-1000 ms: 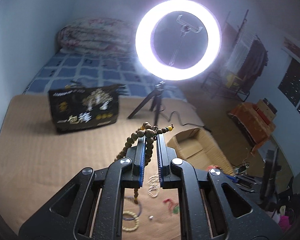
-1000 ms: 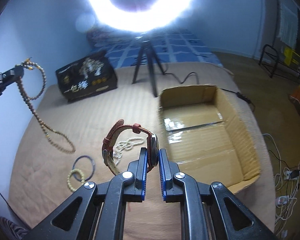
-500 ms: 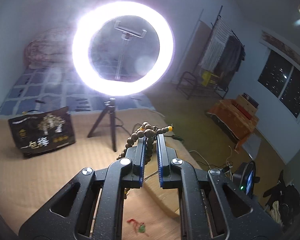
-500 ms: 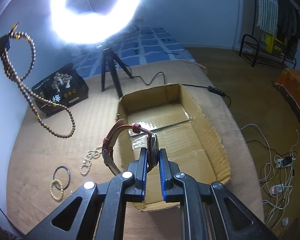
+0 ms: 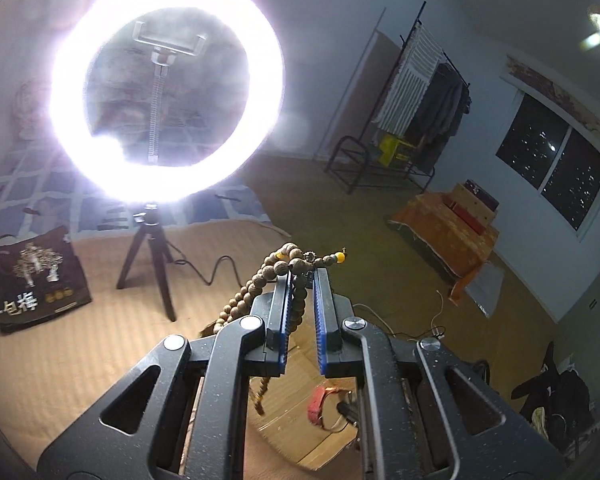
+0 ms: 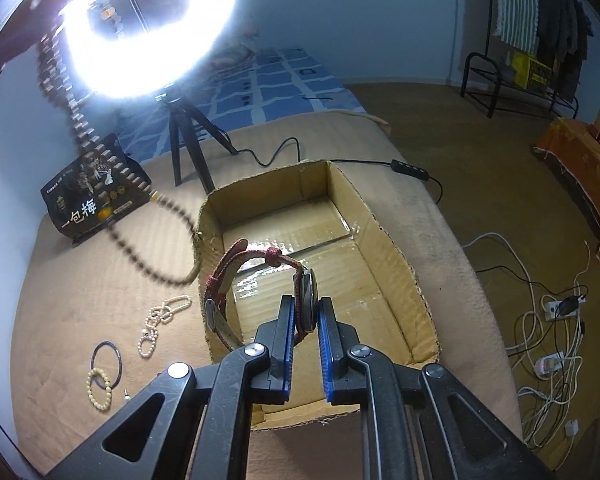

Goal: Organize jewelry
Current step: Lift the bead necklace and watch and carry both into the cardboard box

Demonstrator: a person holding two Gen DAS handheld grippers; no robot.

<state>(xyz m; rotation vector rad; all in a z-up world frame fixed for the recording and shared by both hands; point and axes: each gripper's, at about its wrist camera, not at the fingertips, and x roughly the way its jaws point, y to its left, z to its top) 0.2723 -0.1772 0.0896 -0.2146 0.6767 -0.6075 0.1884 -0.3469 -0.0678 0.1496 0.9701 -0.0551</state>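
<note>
My left gripper (image 5: pixel 301 274) is shut on a long brown wooden bead necklace (image 5: pixel 260 284), held high; its loop (image 6: pixel 80 128) hangs blurred down to the left rim of the open cardboard box (image 6: pixel 396 248) in the right wrist view. My right gripper (image 6: pixel 305 304) is shut on a wristwatch with a red-brown strap (image 6: pixel 260 256), held over the box's near left part. The watch strap (image 5: pixel 320 402) and box floor (image 5: pixel 300 436) also show below the left gripper. A pearl chain (image 6: pixel 162 320), a dark ring bangle (image 6: pixel 106 360) and a pale bead bracelet (image 6: pixel 98 390) lie on the tan mat left of the box.
A lit ring light (image 5: pixel 164 84) on a black tripod (image 6: pixel 188 140) stands behind the box, its cable trailing right. A black printed bag (image 6: pixel 96 196) stands at the back left. A small stud (image 6: pixel 126 394) lies near the bracelet. Cables and power strips (image 6: pixel 548 340) lie on the floor right.
The left gripper has swung right and closer to the box with the necklace swinging. The right gripper has carried the watch further over the box.
</note>
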